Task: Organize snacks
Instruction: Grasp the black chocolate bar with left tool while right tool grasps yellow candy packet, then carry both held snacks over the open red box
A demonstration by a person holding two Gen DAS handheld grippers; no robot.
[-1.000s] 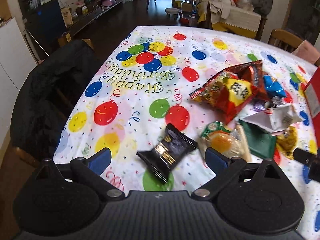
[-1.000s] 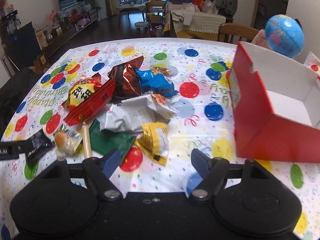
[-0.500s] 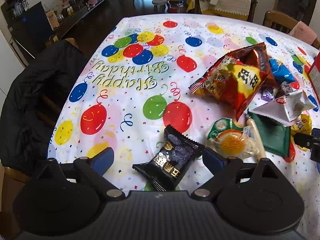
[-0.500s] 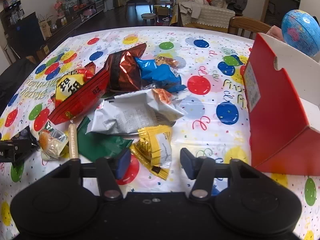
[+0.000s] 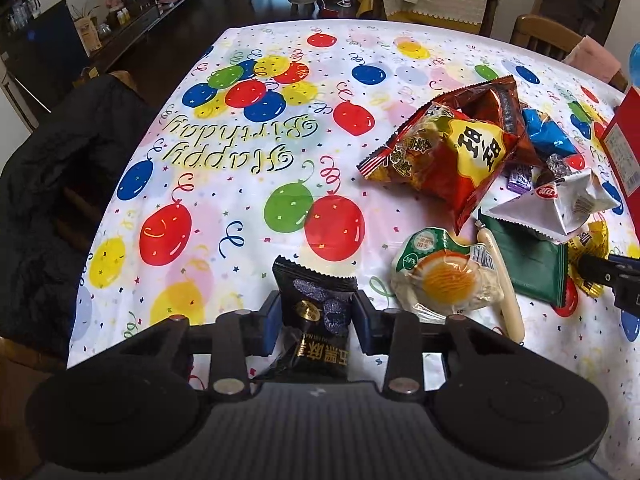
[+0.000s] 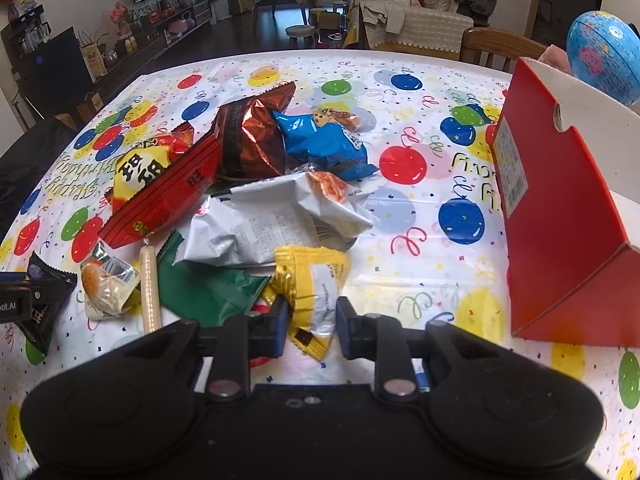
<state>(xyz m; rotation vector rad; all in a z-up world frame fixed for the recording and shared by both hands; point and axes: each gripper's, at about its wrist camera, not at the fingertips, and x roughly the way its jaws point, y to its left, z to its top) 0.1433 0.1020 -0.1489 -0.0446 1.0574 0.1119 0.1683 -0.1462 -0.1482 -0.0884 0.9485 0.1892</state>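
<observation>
both tools have just been closing, left tool (image 5: 315, 314) pinching the black snack packet (image 5: 316, 312), right tool (image 6: 310, 322) pinching the yellow packet (image 6: 314, 292), red box (image 6: 560, 216) sitting at 2 o'clock, nearer the right.

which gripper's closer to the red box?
Right. The right gripper, shut on the yellow packet, sits just left of the red box; the left gripper is across the pile.
</observation>
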